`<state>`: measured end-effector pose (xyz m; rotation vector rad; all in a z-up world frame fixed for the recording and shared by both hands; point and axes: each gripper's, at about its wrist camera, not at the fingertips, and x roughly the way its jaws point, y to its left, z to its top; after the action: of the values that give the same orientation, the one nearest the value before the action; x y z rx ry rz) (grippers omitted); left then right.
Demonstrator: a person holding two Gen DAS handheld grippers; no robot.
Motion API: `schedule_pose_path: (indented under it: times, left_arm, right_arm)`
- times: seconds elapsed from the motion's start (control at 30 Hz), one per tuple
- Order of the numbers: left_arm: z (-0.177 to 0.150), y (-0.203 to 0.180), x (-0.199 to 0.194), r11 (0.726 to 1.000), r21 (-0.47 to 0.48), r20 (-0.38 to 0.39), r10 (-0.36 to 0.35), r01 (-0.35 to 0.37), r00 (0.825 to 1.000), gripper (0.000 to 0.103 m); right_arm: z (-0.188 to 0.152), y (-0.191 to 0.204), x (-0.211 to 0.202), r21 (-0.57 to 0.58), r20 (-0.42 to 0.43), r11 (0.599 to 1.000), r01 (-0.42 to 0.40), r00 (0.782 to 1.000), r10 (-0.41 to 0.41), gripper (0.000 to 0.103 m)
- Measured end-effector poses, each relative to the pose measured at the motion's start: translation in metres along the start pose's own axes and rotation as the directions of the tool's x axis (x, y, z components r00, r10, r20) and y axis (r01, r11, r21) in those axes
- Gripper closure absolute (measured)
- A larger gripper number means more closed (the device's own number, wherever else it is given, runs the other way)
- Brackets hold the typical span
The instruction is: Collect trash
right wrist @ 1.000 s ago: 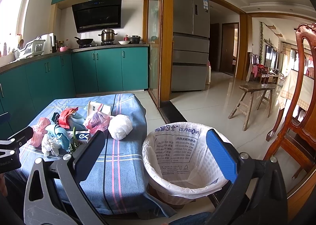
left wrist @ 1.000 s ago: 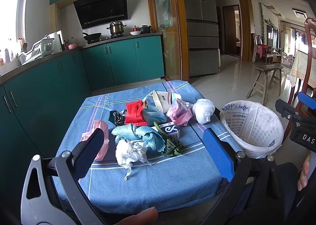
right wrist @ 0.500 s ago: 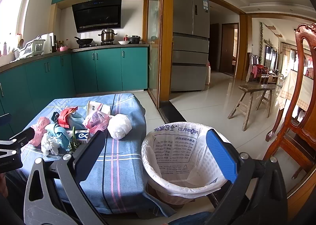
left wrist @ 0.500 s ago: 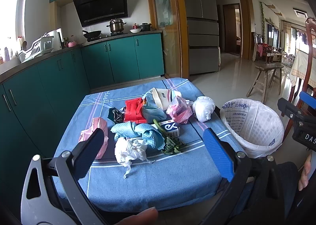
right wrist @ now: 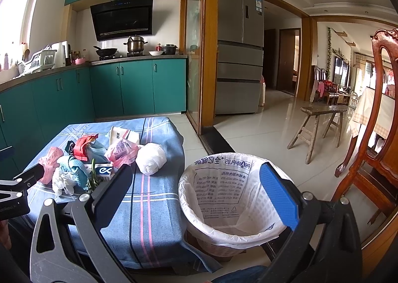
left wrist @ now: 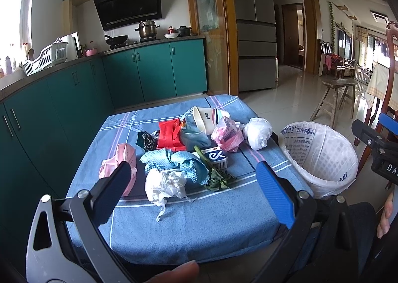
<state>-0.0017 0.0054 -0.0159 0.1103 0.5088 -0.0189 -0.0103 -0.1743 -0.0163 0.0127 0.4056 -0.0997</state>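
Left gripper wide open, nothing between the fingers, held low at the near edge of the table. Straight ahead, dead centre in the left wrist view: crumpled white tissue, closest piece of the lot, sitting between the two finger tips in frame but not touched yet. Just behind it a teal rag, then a small blue-and-white box with wilted greens beside it. Pink wrapper off at left of centre, partly behind the dark finger. Further up the frame: red packet, paper cup lying on its side, pink bag, white bag at the right end of the heap.

Right gripper also spread wide and empty, looking down over the lined trash basket at lower centre of its view, heap away at the left of frame.

So the key bit: trash pile lies directly in front of the left one, basket off to the right of the table, under the right one. Left clearly nearer the tissue; probably a short push forward and a pinch, then a swing right to the bin. Tissue has no real long axis, so any angle likely works.
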Motion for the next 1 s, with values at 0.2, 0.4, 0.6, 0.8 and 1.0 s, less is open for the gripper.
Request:
schedule_pose_path:
  times: [0.2,0.4,0.6,0.8,1.0]
  left_arm:
    - [-0.001,0.001,0.000,1.000,-0.005,-0.003,0.001,-0.001,1.000,0.003]
    - [-0.002,0.001,0.001,1.000,-0.002,-0.008,-0.001,0.001,1.000,0.003]
    - [-0.003,0.000,0.003,1.000,-0.001,-0.013,-0.004,0.004,1.000,0.003]
    - [-0.004,0.000,0.006,1.000,-0.001,-0.023,-0.001,0.001,1.000,0.003]
    - [-0.005,-0.001,0.010,1.000,0.002,-0.033,0.000,0.000,0.999,0.003]
  right_arm:
    - [0.001,0.000,-0.002,0.001,0.012,1.000,-0.003,1.000,0.003,0.003]
    - [0.002,-0.001,-0.007,0.002,0.030,1.000,-0.012,0.999,0.012,0.003]
    - [0.002,0.001,-0.008,-0.007,0.037,1.000,-0.016,0.999,0.016,0.003]
    - [0.002,0.002,-0.010,-0.012,0.049,1.000,-0.021,0.999,0.022,0.003]
    - [0.000,-0.002,-0.007,0.004,0.049,1.000,-0.027,0.998,0.027,0.003]
